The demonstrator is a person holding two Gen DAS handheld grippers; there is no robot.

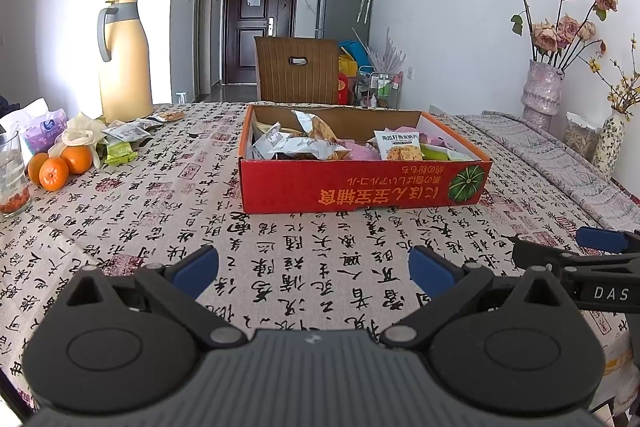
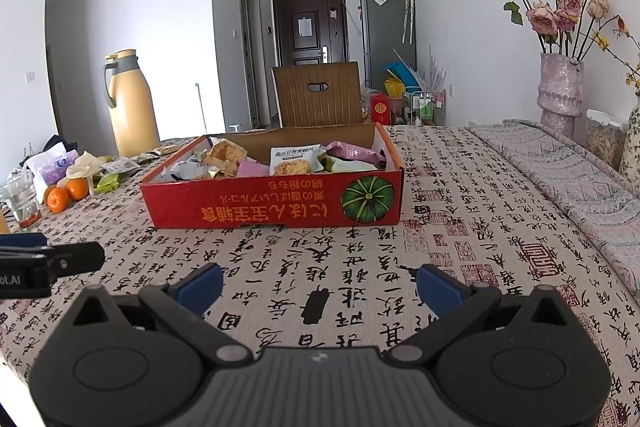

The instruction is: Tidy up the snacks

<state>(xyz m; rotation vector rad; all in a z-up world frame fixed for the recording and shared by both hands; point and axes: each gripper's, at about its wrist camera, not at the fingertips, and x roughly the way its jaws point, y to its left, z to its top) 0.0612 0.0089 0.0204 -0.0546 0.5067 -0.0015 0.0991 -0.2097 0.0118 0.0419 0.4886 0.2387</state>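
A red cardboard box (image 1: 360, 191) with a green pumpkin print stands mid-table and holds several snack packets (image 1: 304, 143). It also shows in the right wrist view (image 2: 260, 209). More loose snack packets (image 1: 128, 133) lie at the far left, also seen in the right wrist view (image 2: 118, 165). My left gripper (image 1: 314, 267) is open and empty, low over the tablecloth in front of the box. My right gripper (image 2: 320, 285) is open and empty, beside it to the right. The right gripper's finger shows in the left wrist view (image 1: 600, 239).
Three oranges (image 1: 60, 165), a glass (image 1: 12, 183), a tissue pack (image 1: 44, 131) and a yellow thermos jug (image 1: 124, 63) stand at the left. Vases with dried flowers (image 1: 542, 91) stand at the right. A brown chair (image 1: 298, 69) stands behind the table.
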